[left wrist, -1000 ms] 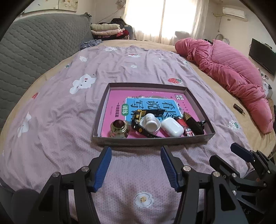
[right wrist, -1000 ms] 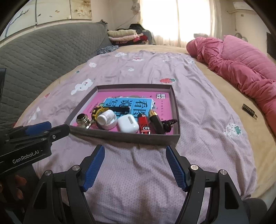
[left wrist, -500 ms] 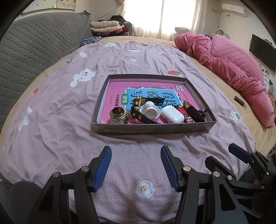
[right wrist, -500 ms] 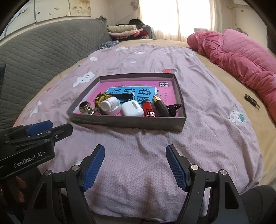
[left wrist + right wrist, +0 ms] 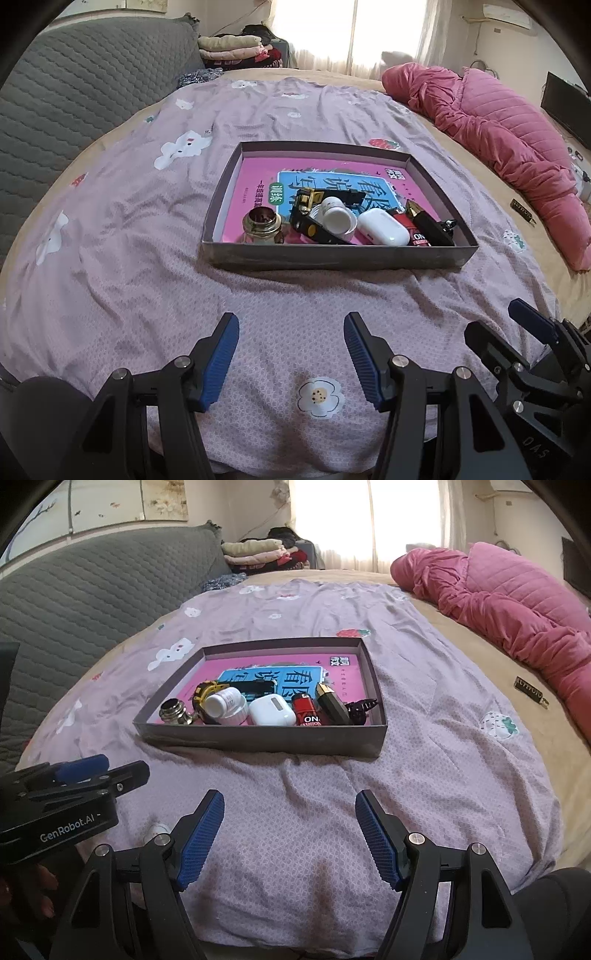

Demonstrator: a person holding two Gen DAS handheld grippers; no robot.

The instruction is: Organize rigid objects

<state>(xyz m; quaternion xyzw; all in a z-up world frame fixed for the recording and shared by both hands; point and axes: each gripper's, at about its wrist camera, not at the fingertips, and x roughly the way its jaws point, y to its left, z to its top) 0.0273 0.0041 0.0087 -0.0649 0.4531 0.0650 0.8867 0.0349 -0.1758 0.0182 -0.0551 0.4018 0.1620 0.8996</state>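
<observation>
You are drawing both grippers back from the tray [image 5: 336, 256], which is now lying farther ahead of your spread, empty left gripper [image 5: 291, 356] and right gripper [image 5: 290, 836], roughly centred between them.

A home bedroom was the setting: ahead of the gripper [image 5: 291, 334], a wide bed [image 5: 147, 236] lay under a lilac sheet printed with flowers and strawberries. A grey quilted headboard [image 5: 74, 96] rose to the gripper's left, and a rumpled pink quilt [image 5: 509, 136] was heaped to its right. Beyond the bed, folded clothes [image 5: 236, 48] were stacked beside a bright, curtained window [image 5: 351, 33]. High on the right wall hung an air conditioner [image 5: 508, 16], with a dark flat screen [image 5: 565, 109] below it.
</observation>
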